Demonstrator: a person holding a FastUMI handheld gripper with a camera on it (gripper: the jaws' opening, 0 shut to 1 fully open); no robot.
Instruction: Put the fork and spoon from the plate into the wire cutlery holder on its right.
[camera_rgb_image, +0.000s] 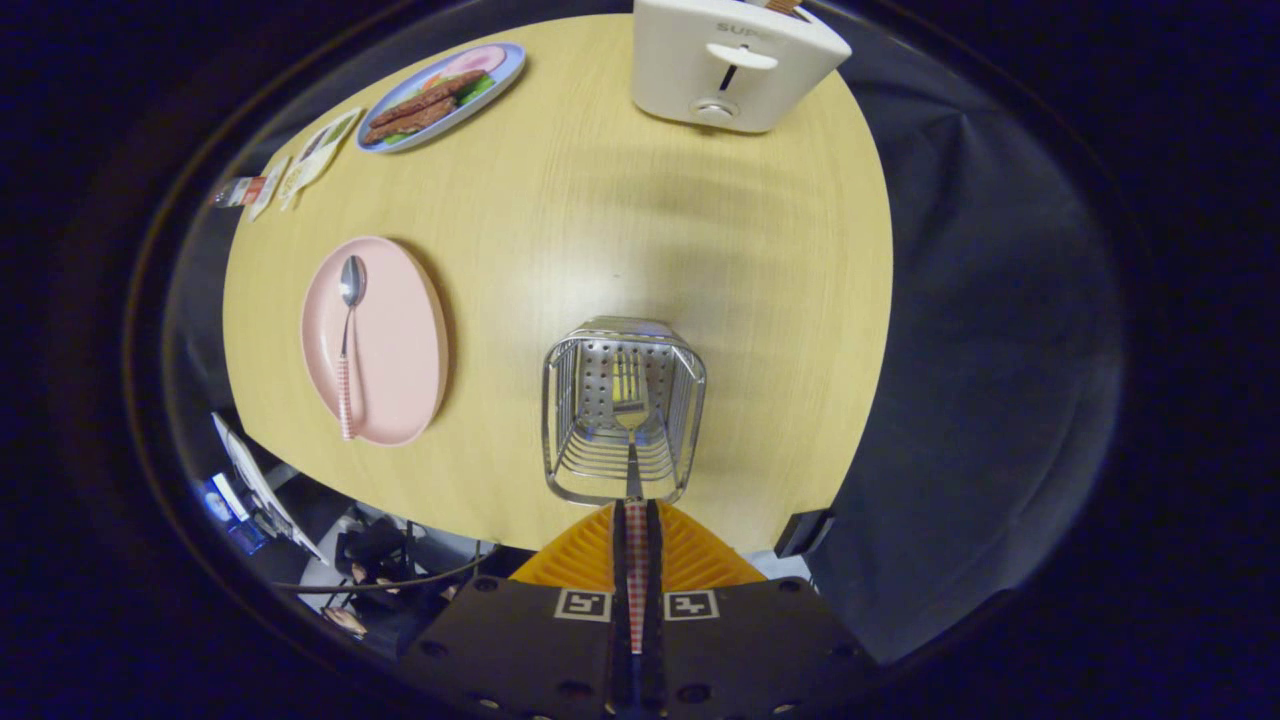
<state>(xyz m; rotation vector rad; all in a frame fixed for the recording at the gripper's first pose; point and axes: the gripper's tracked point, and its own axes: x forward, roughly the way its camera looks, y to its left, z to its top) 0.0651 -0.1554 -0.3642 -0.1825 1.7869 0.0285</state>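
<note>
— Just ahead of the claw (637, 530)?
— Holder (623, 410) on the worktop (640, 230), fork (633, 440) head inside, handle back between the closed fingers.
— Left of the holder?
— Plate (400, 340), well apart, spoon (347, 340) lying on it.
— Farther back?
— Toaster (735, 60) beyond the holder, at the far edge. Food plate (440, 95) far left, cards (300, 170) beside it near the edge.

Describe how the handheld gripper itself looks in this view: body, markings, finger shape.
The gripper has a dark, flat body with round screw holes and two square black-and-white marker tags side by side. Two ribbed, wedge-shaped fingers taper forward from it.
</note>
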